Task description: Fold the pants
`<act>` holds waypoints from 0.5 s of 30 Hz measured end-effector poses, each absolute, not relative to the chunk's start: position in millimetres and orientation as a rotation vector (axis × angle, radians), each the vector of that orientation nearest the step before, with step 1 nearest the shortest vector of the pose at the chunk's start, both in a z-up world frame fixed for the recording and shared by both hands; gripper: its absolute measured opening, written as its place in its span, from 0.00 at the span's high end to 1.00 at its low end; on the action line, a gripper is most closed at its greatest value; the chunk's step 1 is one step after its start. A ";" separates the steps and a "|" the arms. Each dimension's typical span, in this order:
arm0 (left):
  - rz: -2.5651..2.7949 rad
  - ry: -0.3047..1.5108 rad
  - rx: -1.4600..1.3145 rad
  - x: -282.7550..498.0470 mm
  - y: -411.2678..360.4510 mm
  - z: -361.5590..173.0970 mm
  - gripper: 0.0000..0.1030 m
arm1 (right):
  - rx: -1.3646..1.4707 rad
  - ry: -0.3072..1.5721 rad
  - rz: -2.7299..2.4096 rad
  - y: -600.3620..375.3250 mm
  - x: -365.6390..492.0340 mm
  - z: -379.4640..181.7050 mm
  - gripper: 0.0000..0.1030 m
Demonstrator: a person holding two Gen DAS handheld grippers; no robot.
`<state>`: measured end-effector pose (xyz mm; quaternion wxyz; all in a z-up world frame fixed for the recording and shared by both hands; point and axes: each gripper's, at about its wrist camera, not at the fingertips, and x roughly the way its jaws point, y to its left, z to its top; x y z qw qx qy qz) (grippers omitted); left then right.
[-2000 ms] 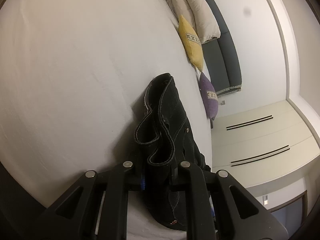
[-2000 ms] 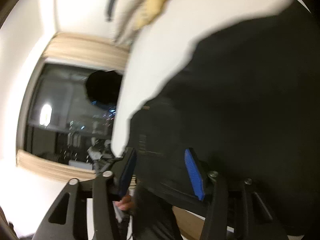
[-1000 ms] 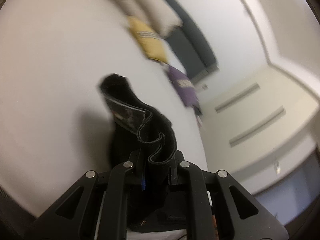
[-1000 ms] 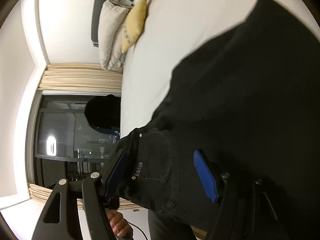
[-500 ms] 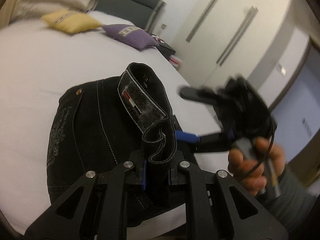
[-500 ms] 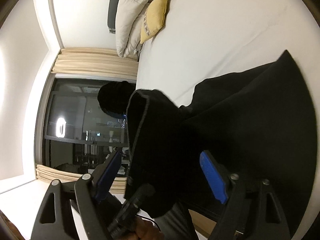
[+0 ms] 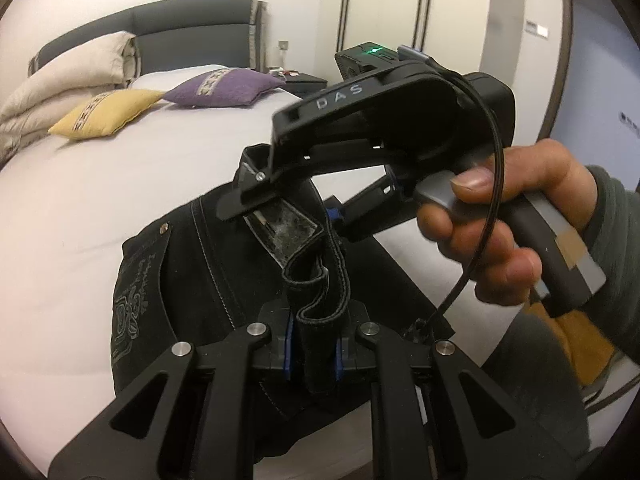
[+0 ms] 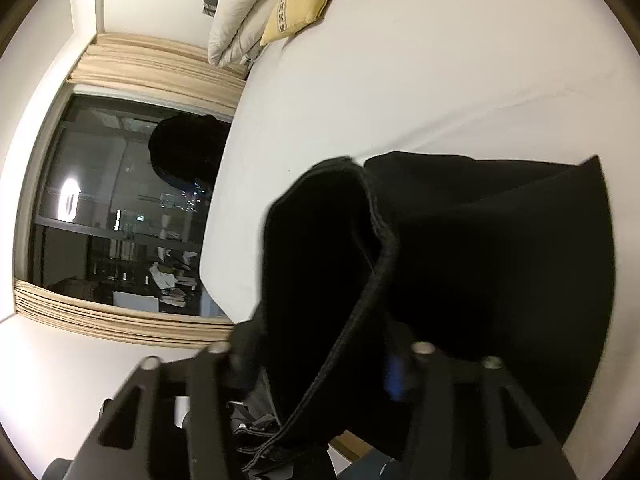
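Note:
Black pants [image 7: 176, 264] with white stitching lie bunched on the white bed [image 7: 100, 184]. My left gripper [image 7: 314, 350] is shut on a folded band of the pants' waistband, which stands up between the fingers. My right gripper [image 7: 288, 216], held in a hand, reaches in from the right, its fingers around the upper end of the same band. In the right wrist view the black fabric [image 8: 480, 248] fills the space between the right gripper's [image 8: 316, 368] fingers, which look closed in on it; the picture is blurred.
A yellow cushion [image 7: 104, 114], a purple cushion [image 7: 224, 88] and folded beige bedding [image 7: 64, 80] lie at the grey headboard [image 7: 192, 40]. White wardrobe doors [image 7: 384, 8] stand to the right. A dark window with curtains [image 8: 120, 216] is at the bed's left.
My left gripper has turned toward the headboard with the waistband still in it. My right gripper has come in from the right and closed on the raised band.

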<state>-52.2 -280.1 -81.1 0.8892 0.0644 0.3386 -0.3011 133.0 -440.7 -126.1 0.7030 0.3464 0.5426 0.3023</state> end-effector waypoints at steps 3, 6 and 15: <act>-0.645 0.720 0.150 -53.9 -294.6 -89.1 0.88 | 0.756 1.192 0.648 -455.4 126.1 -130.7 0.81; -0.672 0.730 0.178 -60.2 -318.1 -94.4 0.88 | 0.757 1.180 0.633 -470.3 118.1 -134.6 0.82; -0.705 0.764 0.241 -48.3 -382.6 -103.4 0.88 | 0.750 1.162 0.578 -513.3 118.7 -140.8 0.84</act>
